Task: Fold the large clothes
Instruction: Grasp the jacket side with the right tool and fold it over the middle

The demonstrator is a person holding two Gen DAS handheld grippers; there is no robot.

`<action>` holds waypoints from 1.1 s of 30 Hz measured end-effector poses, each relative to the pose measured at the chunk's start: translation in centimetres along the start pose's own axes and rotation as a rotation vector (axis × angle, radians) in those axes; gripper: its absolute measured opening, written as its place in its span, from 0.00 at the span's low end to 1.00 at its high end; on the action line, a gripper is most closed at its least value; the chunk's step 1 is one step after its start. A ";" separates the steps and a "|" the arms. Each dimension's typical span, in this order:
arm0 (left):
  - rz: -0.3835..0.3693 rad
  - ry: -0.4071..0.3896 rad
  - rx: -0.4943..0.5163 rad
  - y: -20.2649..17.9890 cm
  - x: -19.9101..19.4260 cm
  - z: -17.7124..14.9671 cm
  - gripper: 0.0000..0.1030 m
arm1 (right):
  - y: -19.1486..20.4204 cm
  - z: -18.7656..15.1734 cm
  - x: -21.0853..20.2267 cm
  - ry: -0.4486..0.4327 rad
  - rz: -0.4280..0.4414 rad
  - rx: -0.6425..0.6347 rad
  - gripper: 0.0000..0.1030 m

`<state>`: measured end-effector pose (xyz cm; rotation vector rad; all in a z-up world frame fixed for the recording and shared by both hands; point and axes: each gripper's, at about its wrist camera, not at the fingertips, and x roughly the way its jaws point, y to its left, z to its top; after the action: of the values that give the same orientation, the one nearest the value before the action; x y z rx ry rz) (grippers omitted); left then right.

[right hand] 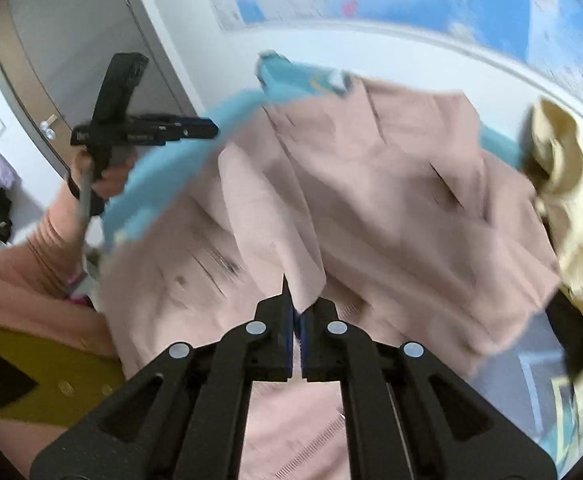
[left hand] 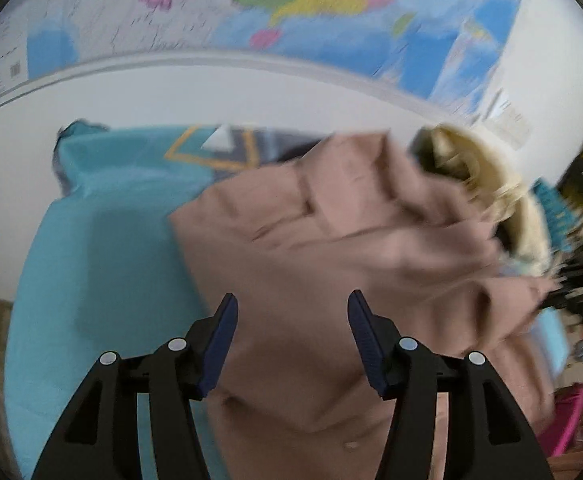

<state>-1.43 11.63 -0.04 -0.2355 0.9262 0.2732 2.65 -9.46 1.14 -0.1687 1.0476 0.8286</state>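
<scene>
- Dusty-pink cloth, soft and heavily creased, fills the middle of both views: the large pink garment [left hand: 331, 248] lies spread over a turquoise bed sheet [left hand: 91, 240], with ribbed knit trim showing near the bottom of the right wrist view.
- Only the left wrist view shows the left gripper [left hand: 291, 340] from behind: its blue-padded fingers [left hand: 219, 344] stand well apart above the garment, with nothing pinched between them.
- Only the right wrist view shows the right gripper [right hand: 296, 312] closed tight, a raised fold of the pink cloth caught at its tips and drawn up into a ridge.
- The right wrist view alone shows a person's hand [right hand: 109, 172] gripping the black handle of the left tool at the left edge, with a pink ribbed sleeve [right hand: 31, 256] below it; a grey door [right hand: 71, 40] stands behind.
- Both tools point steeply down toward the bed.
- A cream garment [right hand: 571, 216], bunched and rumpled, lies by the pink one on its right side.
- A colourful wall map [left hand: 291, 4] hangs above the bed; both views are motion-blurred.
</scene>
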 end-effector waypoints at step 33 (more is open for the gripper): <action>0.167 -0.029 0.016 1.3 3.0 -2.9 0.55 | -7.8 -4.9 -0.8 -0.020 -0.211 0.206 0.05</action>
<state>-2.30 12.34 -4.23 -0.1395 0.9205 0.4226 4.33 -17.73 -2.72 -0.0940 1.0689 0.5277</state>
